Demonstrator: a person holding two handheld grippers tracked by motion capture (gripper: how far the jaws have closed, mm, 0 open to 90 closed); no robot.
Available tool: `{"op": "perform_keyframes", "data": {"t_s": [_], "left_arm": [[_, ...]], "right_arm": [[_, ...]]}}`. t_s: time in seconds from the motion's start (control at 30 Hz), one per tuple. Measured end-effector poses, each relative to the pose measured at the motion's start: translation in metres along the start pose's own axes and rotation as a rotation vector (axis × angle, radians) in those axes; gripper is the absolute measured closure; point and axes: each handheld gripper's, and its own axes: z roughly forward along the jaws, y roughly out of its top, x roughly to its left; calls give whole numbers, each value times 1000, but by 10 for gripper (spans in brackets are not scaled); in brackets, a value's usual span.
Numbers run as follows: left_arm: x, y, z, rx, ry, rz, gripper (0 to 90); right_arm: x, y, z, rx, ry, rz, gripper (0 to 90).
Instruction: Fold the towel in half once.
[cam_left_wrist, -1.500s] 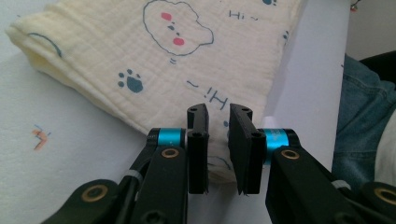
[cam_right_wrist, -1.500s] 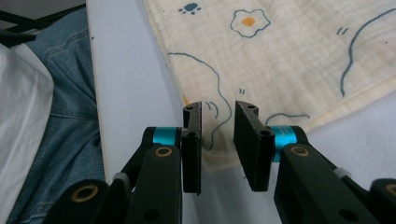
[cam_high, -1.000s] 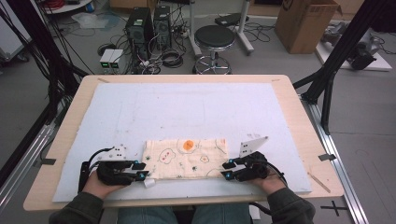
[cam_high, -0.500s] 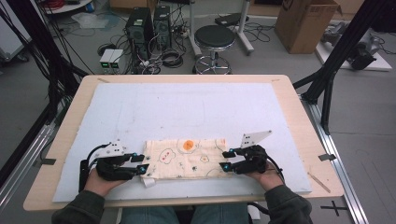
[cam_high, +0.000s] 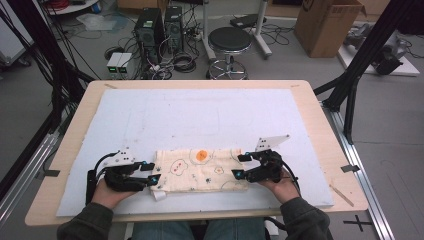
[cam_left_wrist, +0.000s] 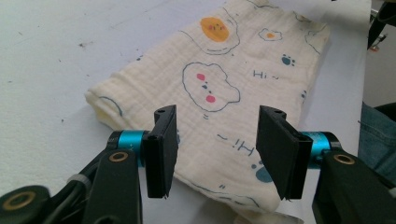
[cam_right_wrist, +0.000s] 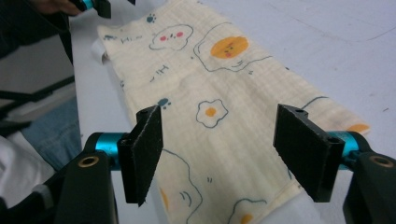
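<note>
**Now both grippers stand open over the folded cloth**

Here the cream cloth (cam_high: 200, 170) lies folded into a long band on the white mat (cam_high: 200, 115), close to the near edge of the wooden table (cam_high: 320, 130), right in front of the person. Its print shows fried eggs, clouds with pink cheeks, small blue paws and the word "Hi".

The left gripper (cam_high: 149, 173) sits at the cloth's left end and the right gripper (cam_high: 240, 165) at its right end — each held low in a hand, jaws pointing inward toward the fabric.

In the left gripper view, the left gripper (cam_left_wrist: 215, 149) has its jaws set well apart, having just been opening; the cloth (cam_left_wrist: 219, 79) lies beneath and beyond the gap, and the pads do not press on it. A small white tag of fabric peeks out under the near corner.

In the right gripper view, the right gripper (cam_right_wrist: 226, 154) is likewise released — its jaws have just been opening too. The cloth (cam_right_wrist: 205, 93) runs under the gap and away toward the far hand, flat on the mat, with neither pad pressing on it.
</note>
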Motion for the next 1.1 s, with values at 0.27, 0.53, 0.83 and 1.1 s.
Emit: {"op": "perform_keyframes", "data": {"t_s": [0.27, 0.53, 0.83, 1.1], "left_arm": [[1, 1, 0, -12, 7, -9, 480], [3, 11, 2, -13, 44, -54, 436], [9, 23, 1, -22, 55, -77, 433], [17, 39, 1, -46, 58, -86, 434]], "right_arm": [[-2, 2, -1, -5, -23, 6, 310], [-7, 7, -1, 7, -43, 9, 311], [-21, 19, -1, 13, -71, 10, 312], [-29, 36, 2, 25, -92, 4, 315]]}}
